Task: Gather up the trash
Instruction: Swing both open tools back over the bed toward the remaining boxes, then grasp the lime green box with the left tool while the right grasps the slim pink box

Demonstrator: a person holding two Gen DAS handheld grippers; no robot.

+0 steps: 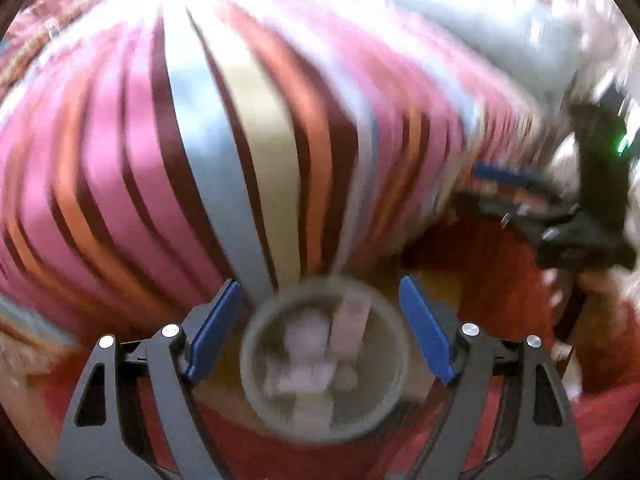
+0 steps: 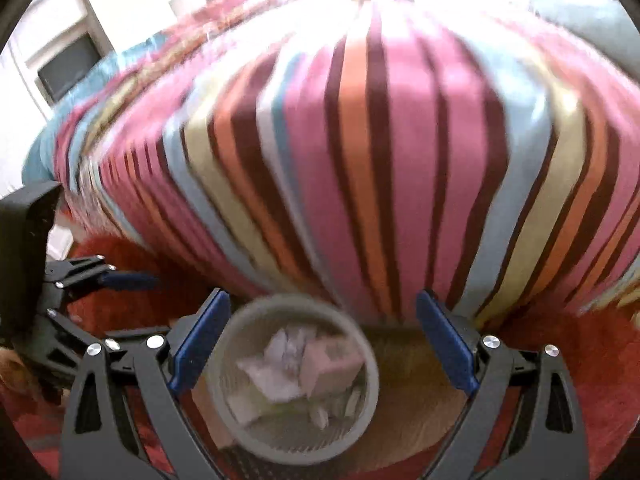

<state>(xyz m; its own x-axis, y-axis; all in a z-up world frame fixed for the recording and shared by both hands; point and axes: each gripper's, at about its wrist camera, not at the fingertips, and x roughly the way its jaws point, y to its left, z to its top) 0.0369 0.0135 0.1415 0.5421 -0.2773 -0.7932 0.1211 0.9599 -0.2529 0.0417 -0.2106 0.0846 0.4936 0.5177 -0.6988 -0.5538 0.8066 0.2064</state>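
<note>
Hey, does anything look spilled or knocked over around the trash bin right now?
Nothing stands out. The mesh bin stands upright by the striped bedspread, crumpled paper inside it. Both the left gripper and right gripper are open and empty. Motion blur hides finer detail.

The bin (image 2: 292, 376) stands on the rug (image 2: 592, 352) just before the bed (image 2: 380, 140), crumpled paper (image 2: 288, 364) lying inside it, with the left claw (image 1: 322, 334) and right claw (image 2: 322, 344) above its rim.

No legible text, label or number on anything; all blurred
</note>
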